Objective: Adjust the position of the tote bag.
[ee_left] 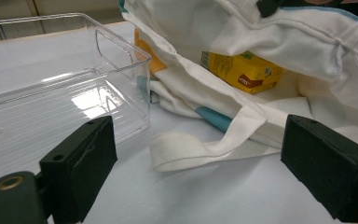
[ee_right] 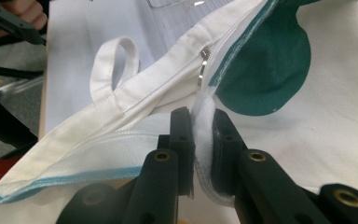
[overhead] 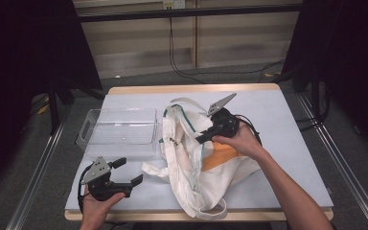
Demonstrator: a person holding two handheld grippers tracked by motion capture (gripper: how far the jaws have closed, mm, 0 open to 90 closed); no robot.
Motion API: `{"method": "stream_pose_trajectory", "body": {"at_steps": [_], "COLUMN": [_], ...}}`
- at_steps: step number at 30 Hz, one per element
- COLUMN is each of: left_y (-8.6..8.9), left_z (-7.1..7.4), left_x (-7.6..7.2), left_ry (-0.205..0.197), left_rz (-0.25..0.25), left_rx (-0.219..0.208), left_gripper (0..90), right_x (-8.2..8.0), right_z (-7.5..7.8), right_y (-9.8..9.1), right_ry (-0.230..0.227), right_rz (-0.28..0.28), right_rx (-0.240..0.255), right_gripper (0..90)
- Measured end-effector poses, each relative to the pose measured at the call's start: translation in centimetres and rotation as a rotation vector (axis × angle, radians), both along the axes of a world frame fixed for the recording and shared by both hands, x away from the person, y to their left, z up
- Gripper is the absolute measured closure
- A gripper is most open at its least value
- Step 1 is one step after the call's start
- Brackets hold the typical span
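Peeking yellow carton (ee_left: 242,71), print illegible

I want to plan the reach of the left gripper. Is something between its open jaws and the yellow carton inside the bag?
Partly. The left gripper faces the yellow carton, but the tote bag lies across the way: its lower edge and a strap rest in front, while the right gripper holds the upper edge up.

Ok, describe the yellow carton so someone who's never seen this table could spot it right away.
Find the white tote bag lying right of the clear plastic bin. Look into its open mouth, which the right tongs hold up by the rim: the yellow carton lies inside, the only boxy, printed thing among soft cloth.
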State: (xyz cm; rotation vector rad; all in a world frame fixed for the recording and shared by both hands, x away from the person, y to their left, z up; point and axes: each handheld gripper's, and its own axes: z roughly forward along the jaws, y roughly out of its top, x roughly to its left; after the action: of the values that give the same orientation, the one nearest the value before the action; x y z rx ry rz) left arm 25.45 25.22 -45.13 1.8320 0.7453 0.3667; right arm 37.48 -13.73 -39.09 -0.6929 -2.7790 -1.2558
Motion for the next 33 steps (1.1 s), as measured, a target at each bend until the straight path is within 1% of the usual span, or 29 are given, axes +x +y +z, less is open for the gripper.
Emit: {"method": "stream_pose_trajectory", "body": {"at_steps": [1, 2, 4, 5, 8, 9, 10, 11, 12, 13, 14, 15, 17, 18, 19, 20, 22, 23, 24, 25, 26, 27, 29, 30, 31, 32, 33], "left_y": [0.0, 0.0, 0.0, -0.1, -0.2, -0.3, -0.4, -0.6, -0.6, -0.8, -1.0, -1.3, -1.4, -1.7, -1.8, -2.0, -2.2, -2.5, -2.6, -3.0, -3.6, -3.9, -4.2, -4.4, -4.5, -4.9, -5.1], "left_z": [0.0, 0.1, 0.1, 0.2, 0.2, 0.2, 0.2, 0.3, 0.3, 0.3, 0.3, 0.3, 0.3, 0.2, 0.3, 0.3, 0.3, 0.4, 0.5, 0.5, 0.7, 0.8, 0.8, 0.8, 0.9, 0.8, 0.8], "left_x": [0.0, 0.0, 0.2, 0.2, 0.2, 0.1, 0.1, 0.0, 0.0, 0.0, 0.1, 0.2, 0.2, 0.4, 0.4, 0.4, 0.4, 0.5, 0.5, 0.7, 1.0, 1.1, 1.3, 1.4, 1.5, 1.8, 1.9], "left_ry": [0.001, 0.006, 0.002, 0.006, 0.005, 0.007, 0.002, -0.006, -0.006, -0.007, -0.009, -0.009, -0.008, -0.009, -0.015, -0.009, -0.004, -0.013, -0.02, -0.028, -0.035, -0.035, -0.037, -0.035, -0.026, -0.009, -0.006], "left_rz": [0.006, 0.003, 0.0, 0.007, 0.002, 0.004, -0.004, -0.009, -0.009, -0.018, -0.021, -0.024, -0.022, -0.039, -0.034, -0.048, -0.043, -0.052, -0.056, -0.062, -0.061, -0.065, -0.067, -0.076, -0.088, -0.103, -0.111], "left_rx": [0.002, -0.008, -0.013, -0.013, -0.006, -0.005, -0.005, 0.008, 0.008, 0.01, 0.025, 0.023, 0.03, 0.026, 0.04, 0.03, 0.035, 0.043, 0.048, 0.029, 0.036, 0.039, 0.045, 0.031, 0.028, 0.019, 0.022], "left_gripper": [10.4, 9.9, 9.6, 9.8, 11.5, 11.5, 12.3, 14.4, 15.1, 15.1, 15.3, 17.0, 17.7, 18.3, 19.7, 21.0, 22.6, 22.6, 25.9, 26.2, 27.0, 28.7, 29.2, 29.6, 31.2, 32.8, 34.3], "right_x": [0.0, 0.0, -0.1, -0.2, -0.4, -0.4, -0.4, -0.6, -0.6, -0.7, -0.7, -0.8, -0.8, -0.9, -1.0, -1.0, -1.1, -1.1, -1.3, -1.4, -1.4, -1.5, -1.6, -1.7, -1.7, -1.9, -1.9], "right_z": [0.1, 0.2, 0.3, 0.4, 0.6, 0.6, 0.6, 0.7, 0.7, 0.6, 0.5, 0.1, 0.0, -0.2, -0.3, -0.3, -0.4, -0.4, -0.6, -0.7, -0.8, -0.8, -0.8, -0.8, -0.7, -0.7, -0.7], "right_y": [-0.3, -0.6, -1.1, -1.3, -2.1, -2.1, -2.3, -3.0, -3.0, -3.3, -3.8, -4.6, -4.9, -5.3, -5.5, -5.7, -6.0, -6.2, -6.7, -7.0, -7.2, -7.4, -7.6, -7.8, -7.8, -8.0, -8.1], "right_ry": [0.005, 0.004, -0.008, -0.008, -0.022, -0.022, -0.025, -0.026, -0.026, -0.025, -0.026, -0.024, -0.021, -0.024, -0.02, -0.023, -0.025, -0.028, -0.026, -0.026, -0.024, -0.024, -0.028, -0.026, -0.029, -0.034, -0.037], "right_rz": [-0.002, -0.008, -0.016, -0.023, -0.037, -0.037, -0.037, -0.046, -0.046, -0.052, -0.06, -0.071, -0.075, -0.081, -0.09, -0.089, -0.094, -0.095, -0.113, -0.117, -0.122, -0.125, -0.127, -0.132, -0.133, -0.137, -0.133], "right_rx": [0.015, 0.022, 0.023, 0.027, 0.024, 0.024, 0.025, 0.029, 0.029, 0.036, 0.045, 0.06, 0.056, 0.054, 0.054, 0.058, 0.057, 0.06, 0.065, 0.064, 0.066, 0.065, 0.067, 0.066, 0.062, 0.057, 0.051], "right_gripper": [81.6, 81.6, 81.6, 81.6, 81.5, 81.5, 81.5, 81.6, 81.6, 81.5, 81.5, 81.5, 81.5, 81.5, 81.5, 81.5, 81.5, 81.5, 81.5, 81.5, 81.5, 81.5, 81.5, 81.5, 81.5, 81.5, 81.5]}}
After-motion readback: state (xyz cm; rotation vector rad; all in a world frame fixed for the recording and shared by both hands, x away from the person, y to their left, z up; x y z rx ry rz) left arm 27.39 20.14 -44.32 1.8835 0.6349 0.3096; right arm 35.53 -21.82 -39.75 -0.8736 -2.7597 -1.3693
